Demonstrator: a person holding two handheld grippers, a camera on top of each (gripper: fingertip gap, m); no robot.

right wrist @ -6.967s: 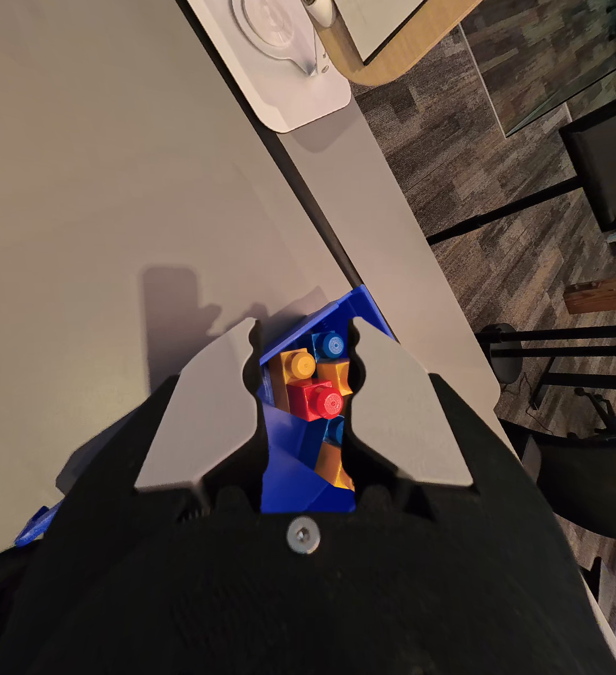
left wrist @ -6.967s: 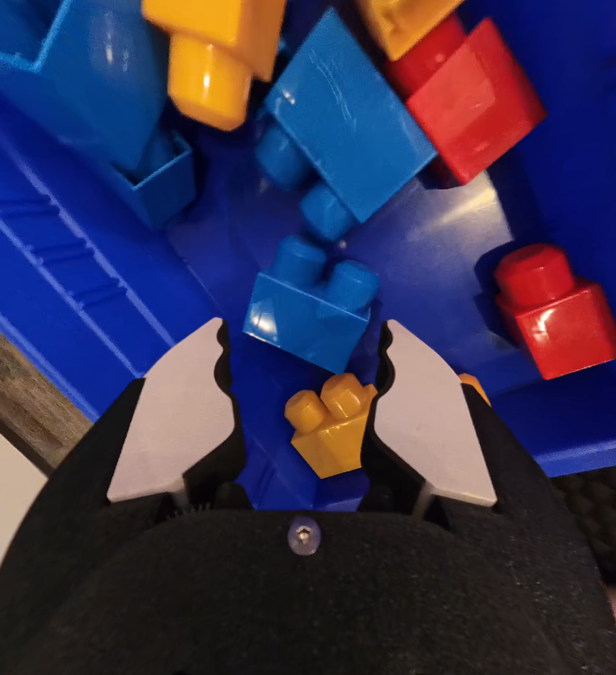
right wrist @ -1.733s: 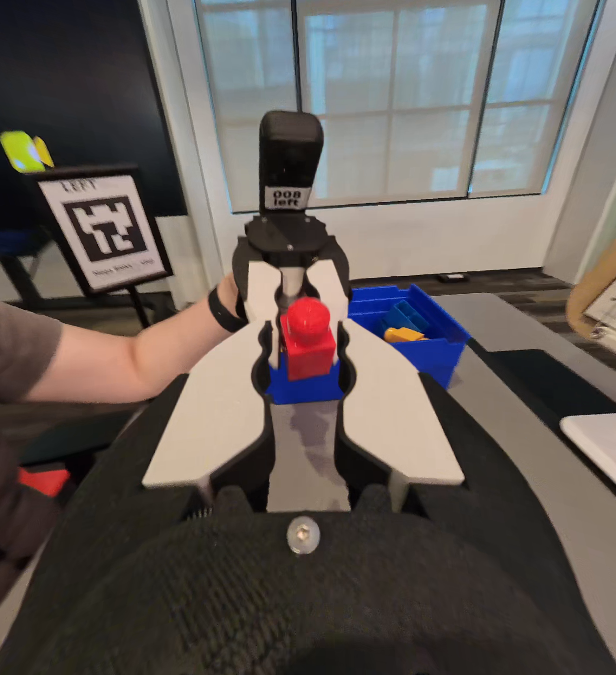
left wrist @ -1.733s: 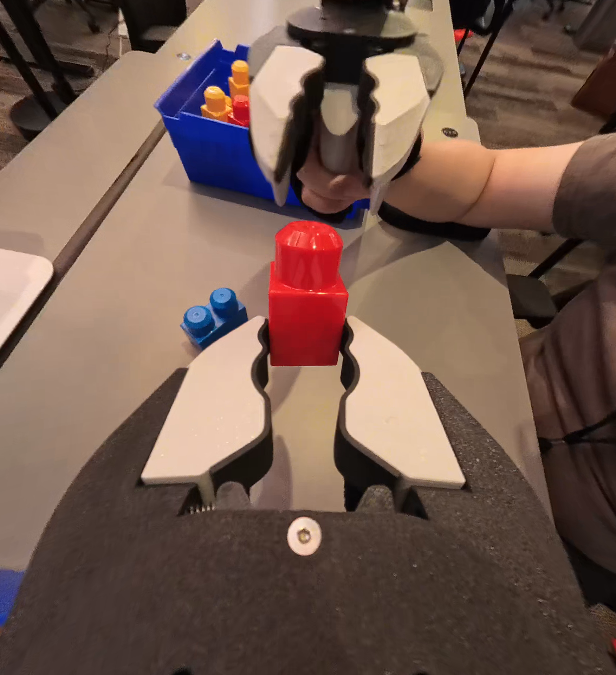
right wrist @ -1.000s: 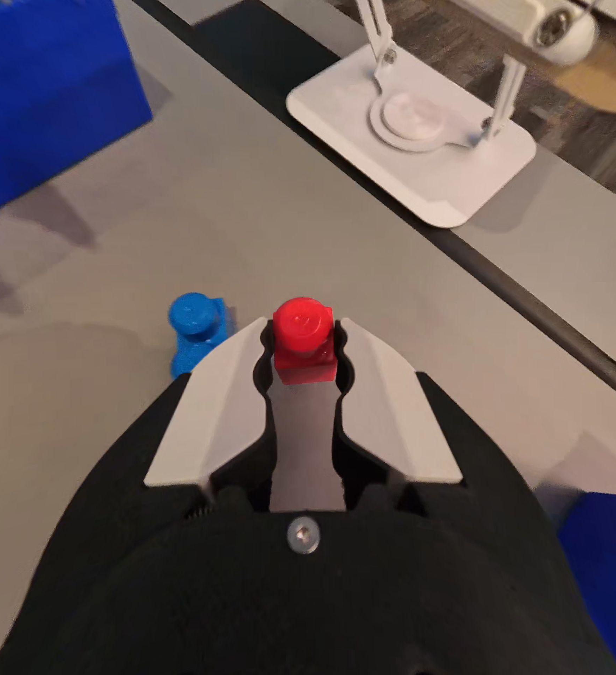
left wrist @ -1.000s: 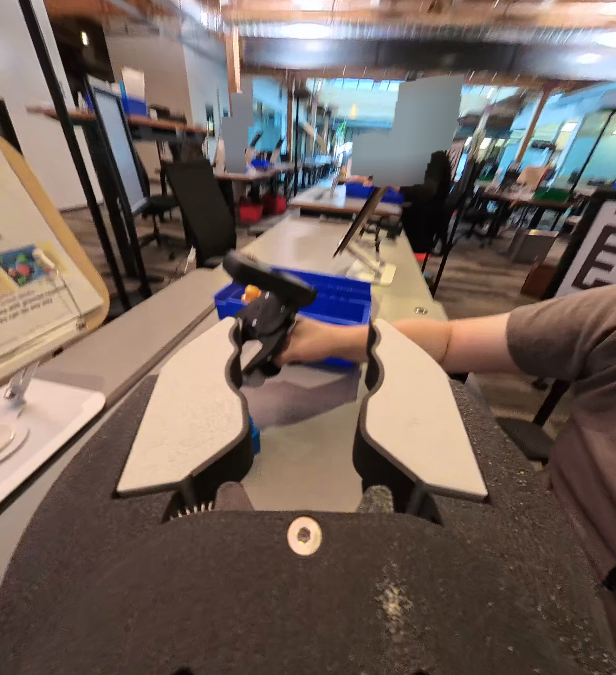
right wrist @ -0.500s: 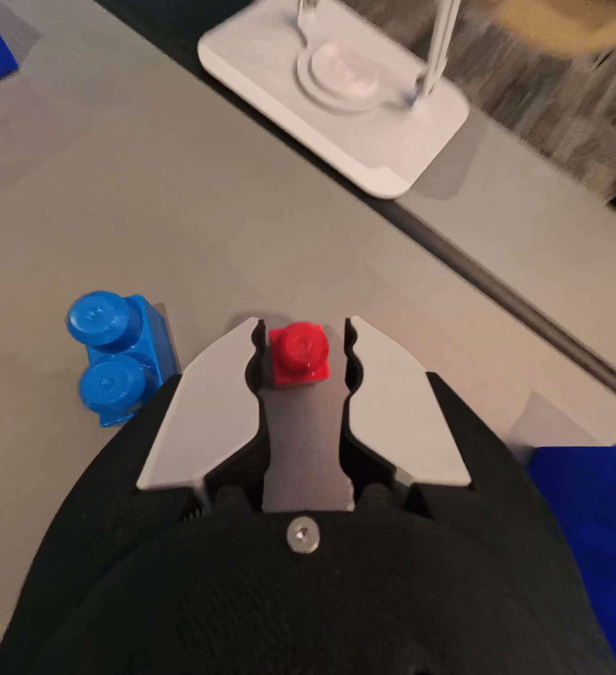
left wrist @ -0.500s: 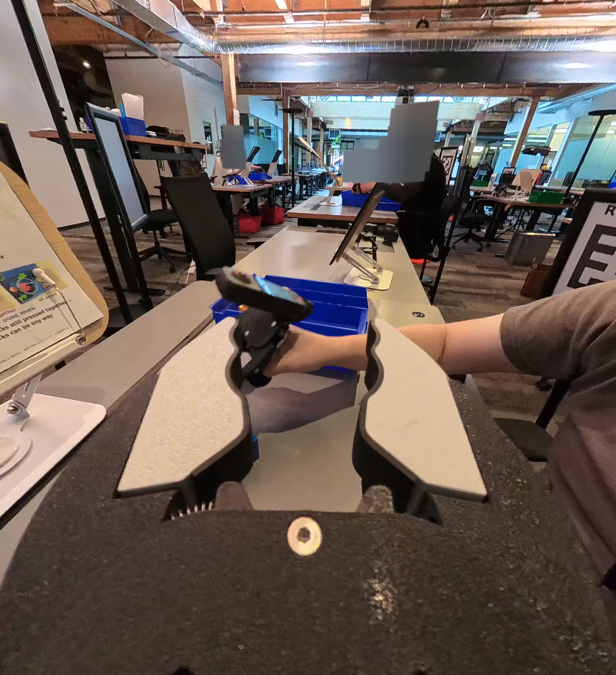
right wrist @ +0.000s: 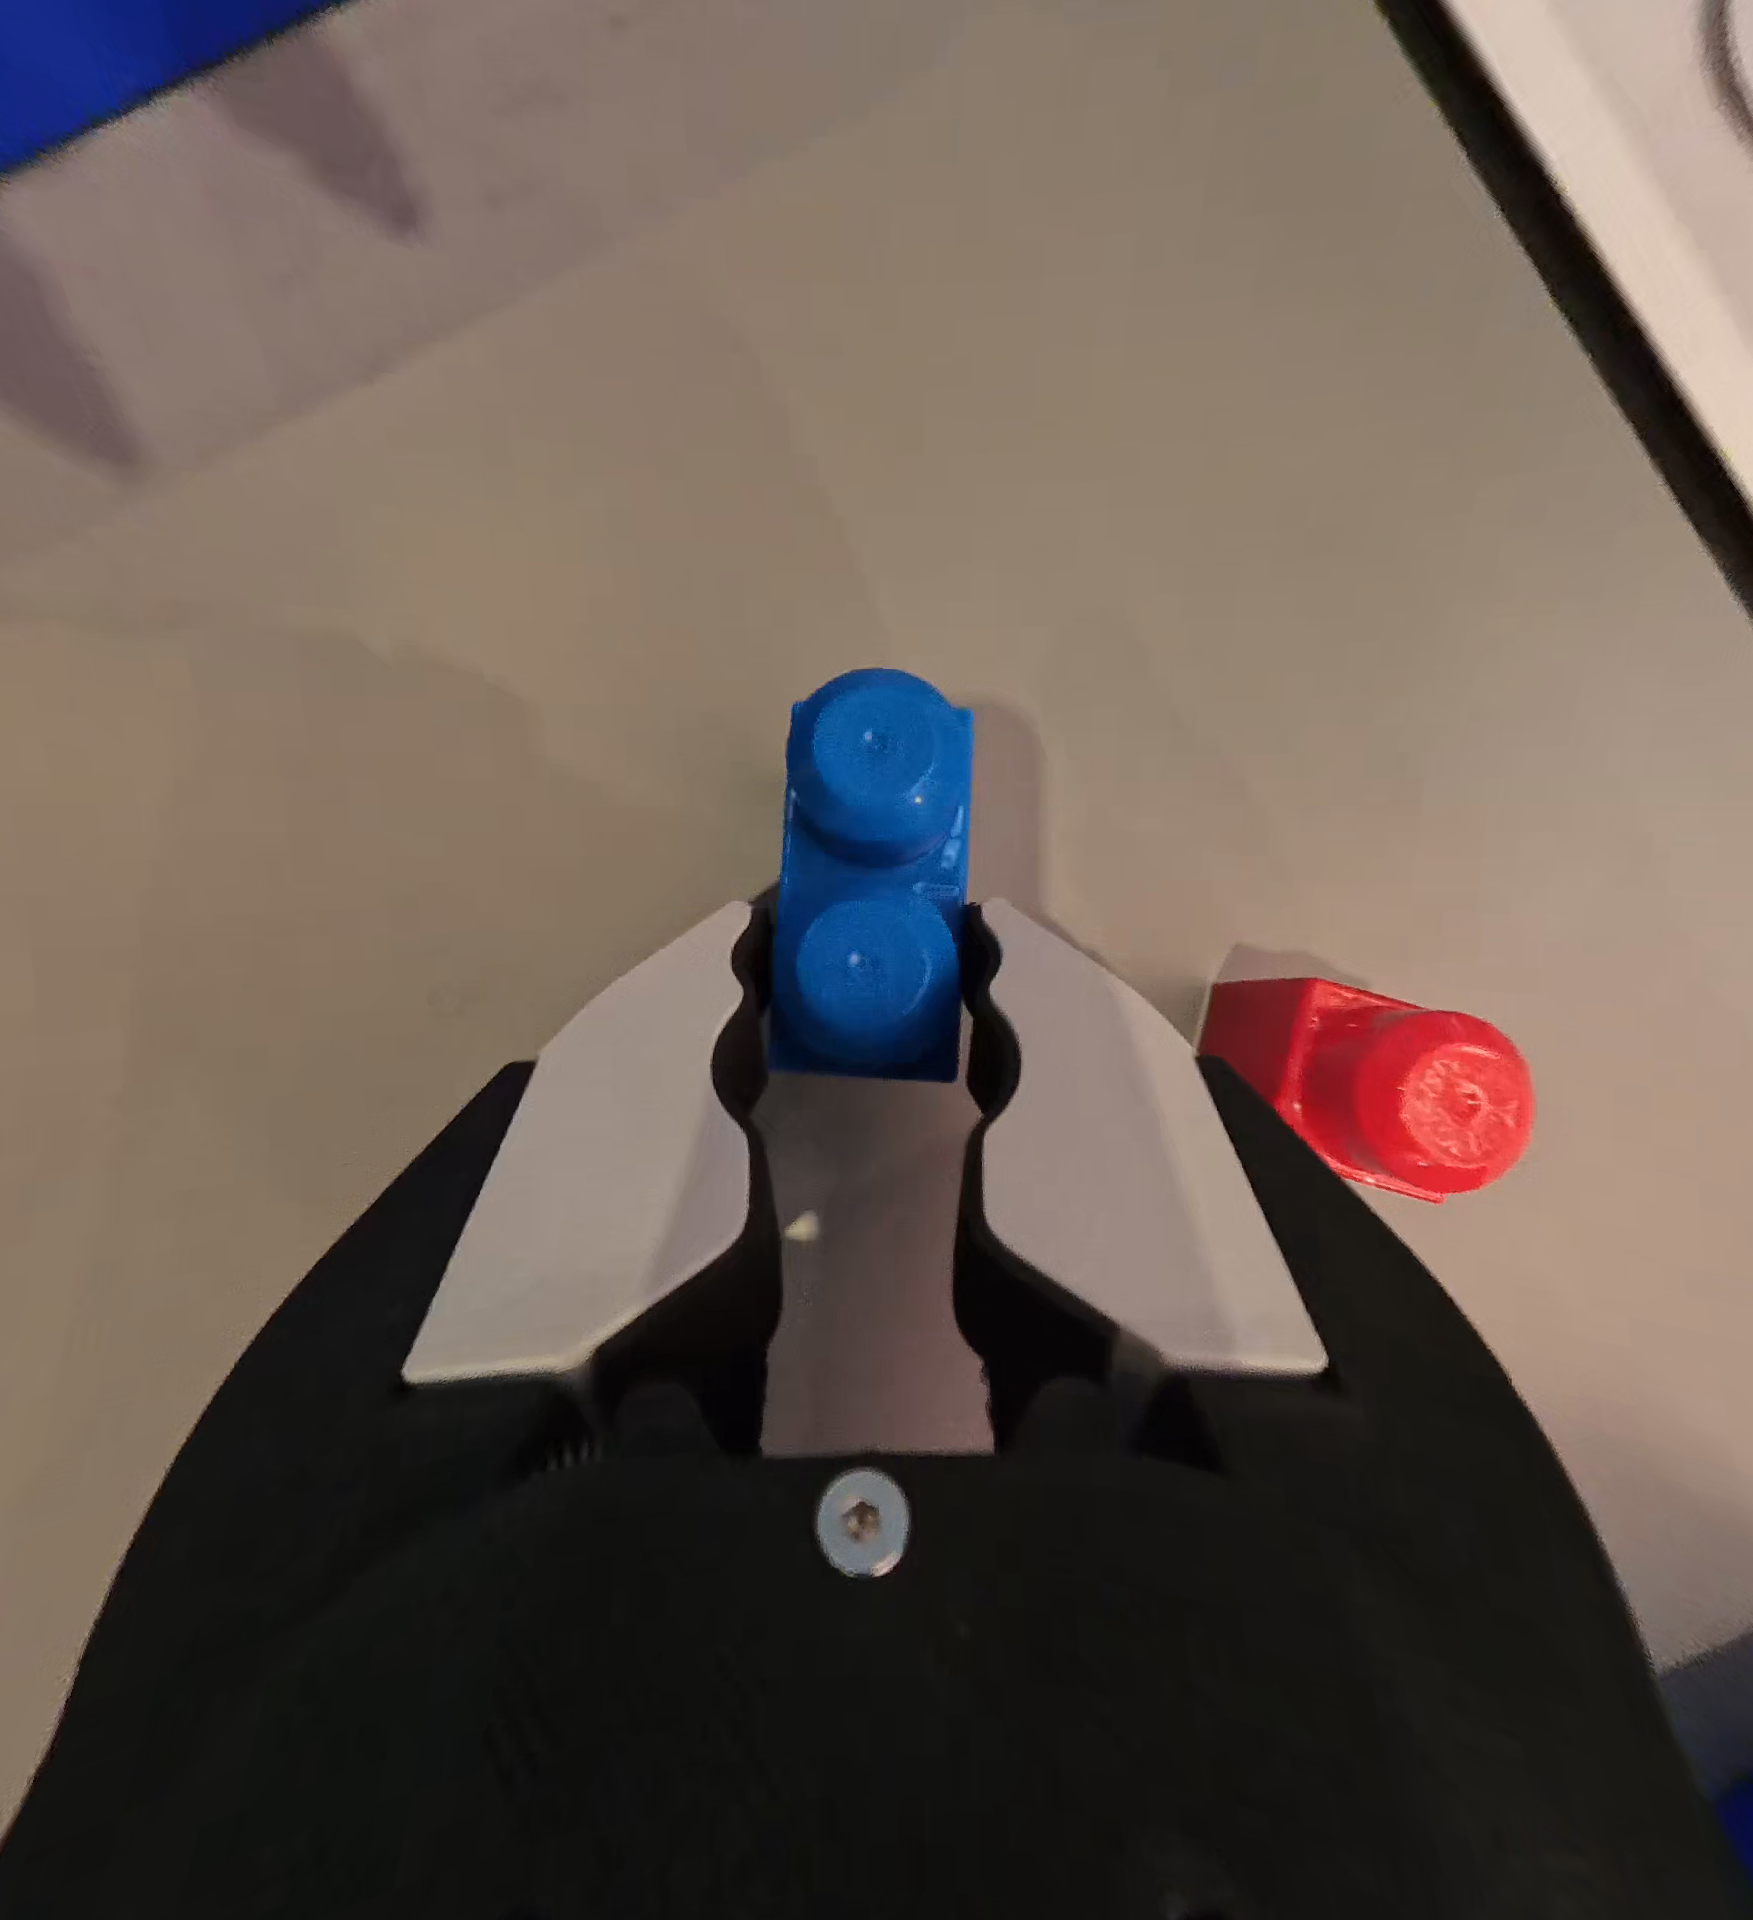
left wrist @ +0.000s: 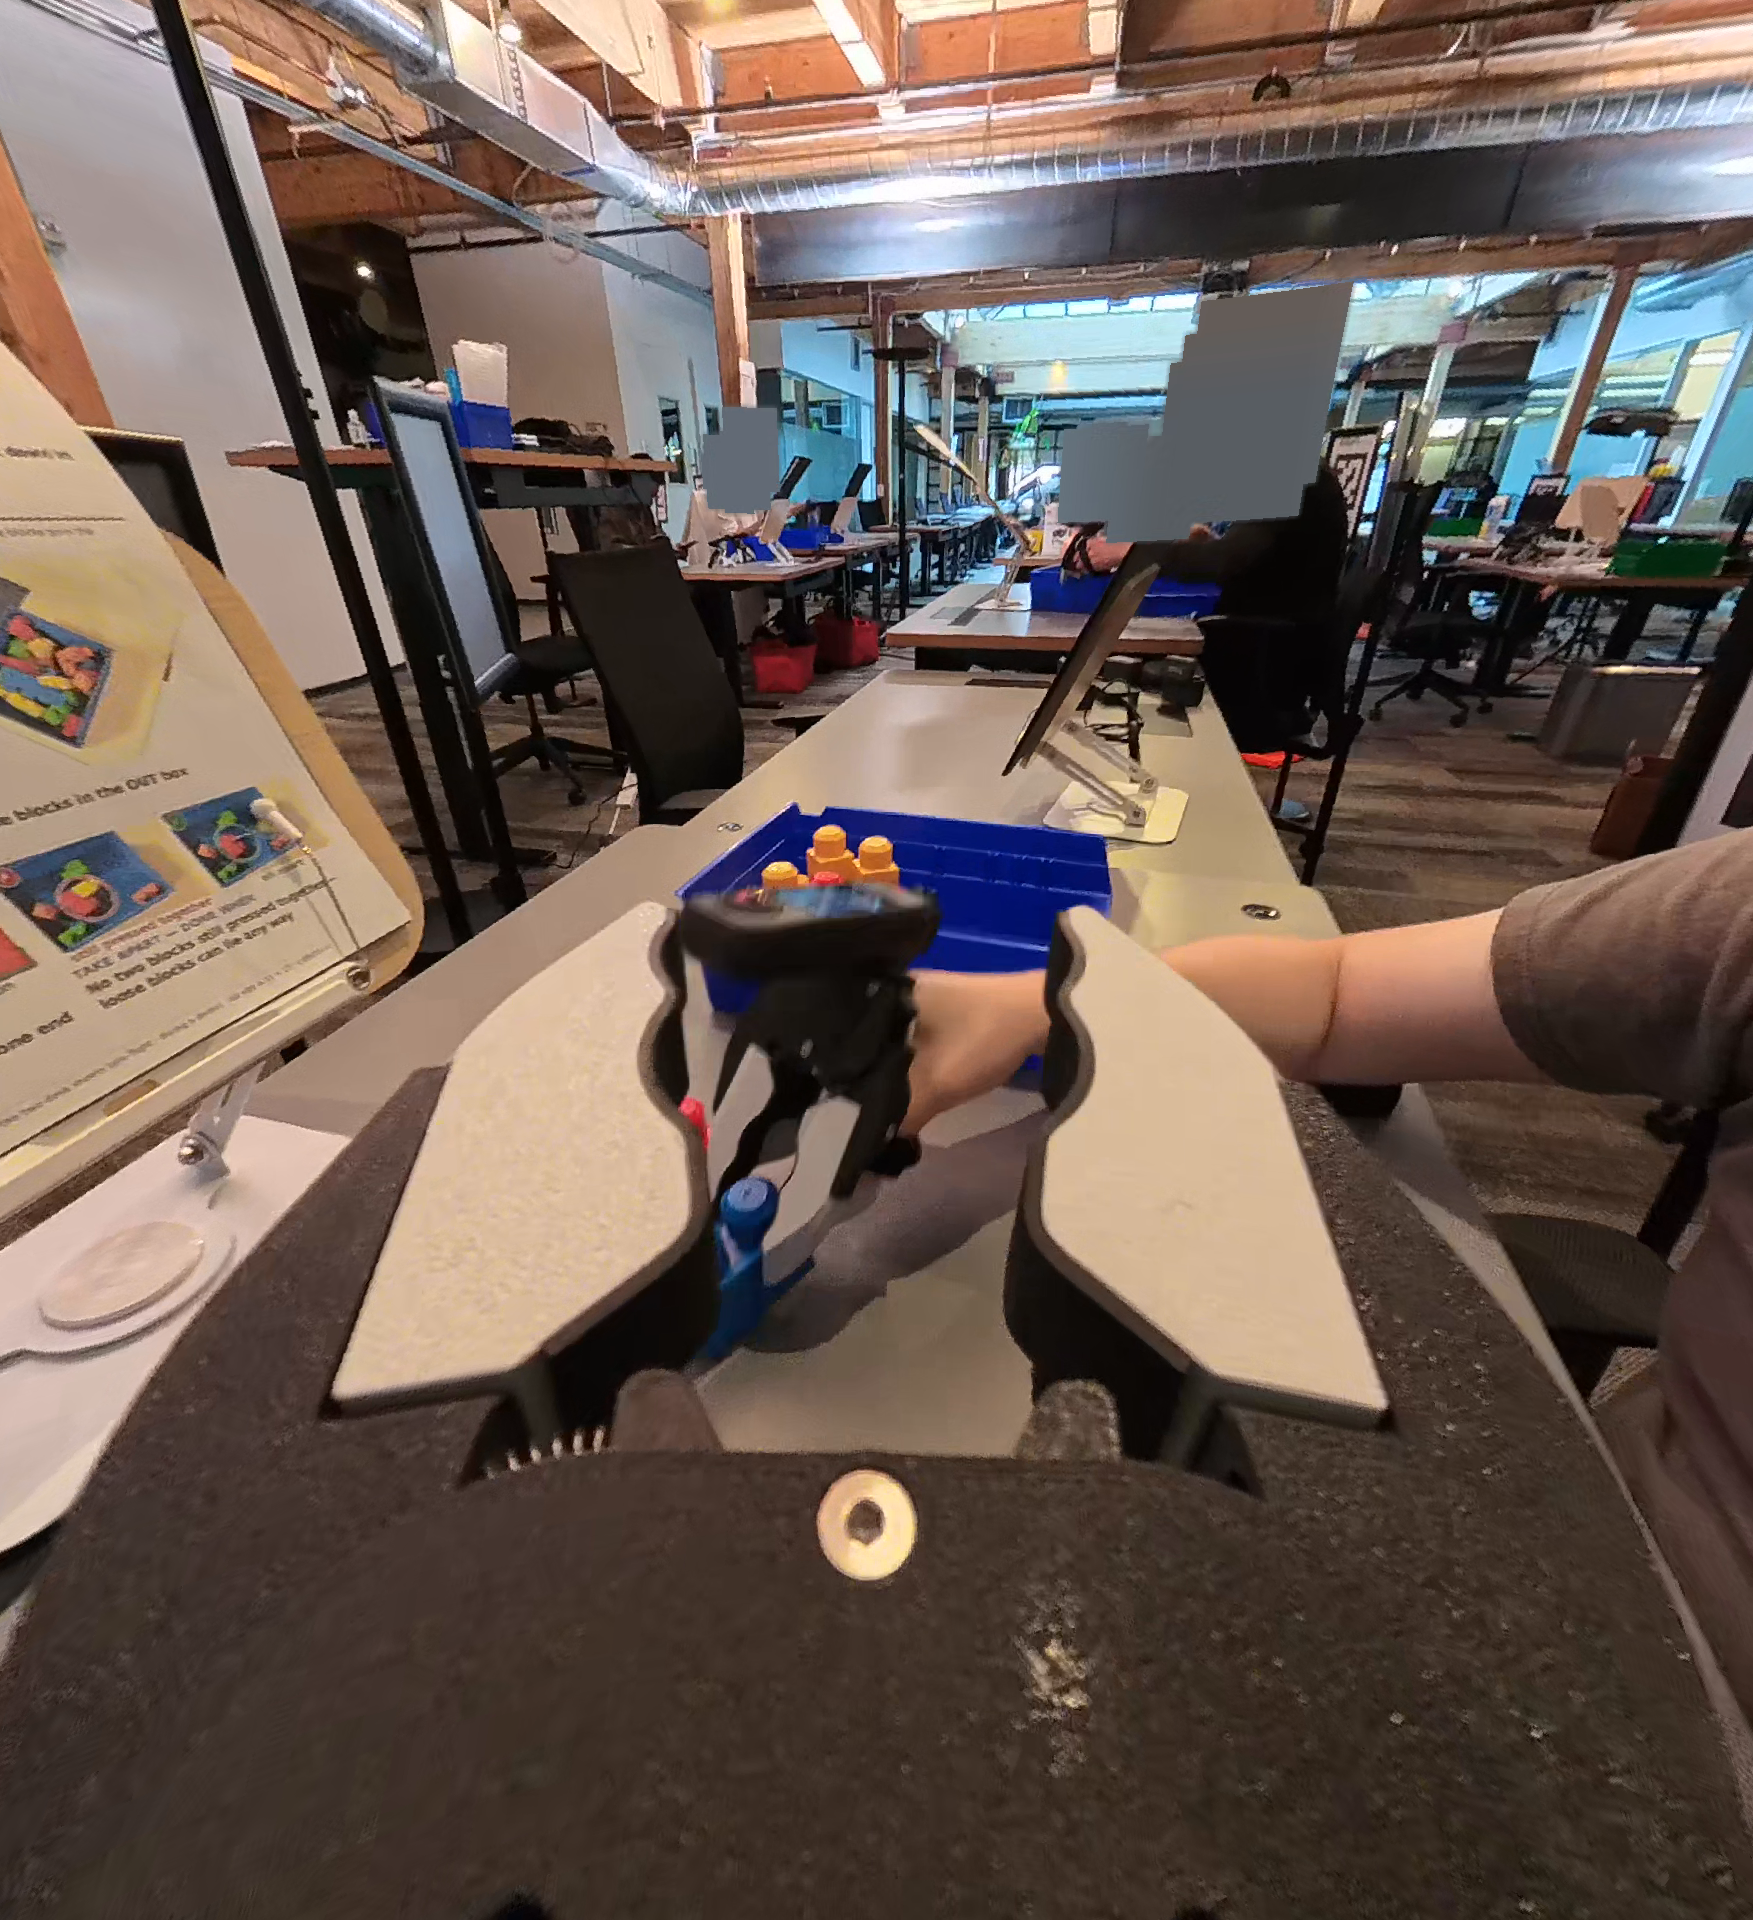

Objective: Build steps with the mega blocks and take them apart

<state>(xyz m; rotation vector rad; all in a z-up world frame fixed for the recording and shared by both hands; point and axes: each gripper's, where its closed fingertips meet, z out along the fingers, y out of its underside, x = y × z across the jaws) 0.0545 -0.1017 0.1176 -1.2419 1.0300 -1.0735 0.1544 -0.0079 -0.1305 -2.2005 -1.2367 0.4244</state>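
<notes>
- Right hand-held gripper (right wrist: 864,997): fingers pinch the near end of the blue block (right wrist: 872,883) from both sides.
- Blue block: glossy, two round studs facing up, resting on the grey worktop (right wrist: 332,727); the far stud projects beyond the fingertips.
- Red block (right wrist: 1371,1086): single stud, standing on the worktop just right of the right hand-held gripper. Half a second ago it sat between those fingers, with the blue block off to the left.
- Left hand-held gripper (left wrist: 864,1049): fingers spread wide, empty, raised above the worktop, as before.
- Blue bin (left wrist: 997,883): farther back, holding orange blocks (left wrist: 851,854).
</notes>
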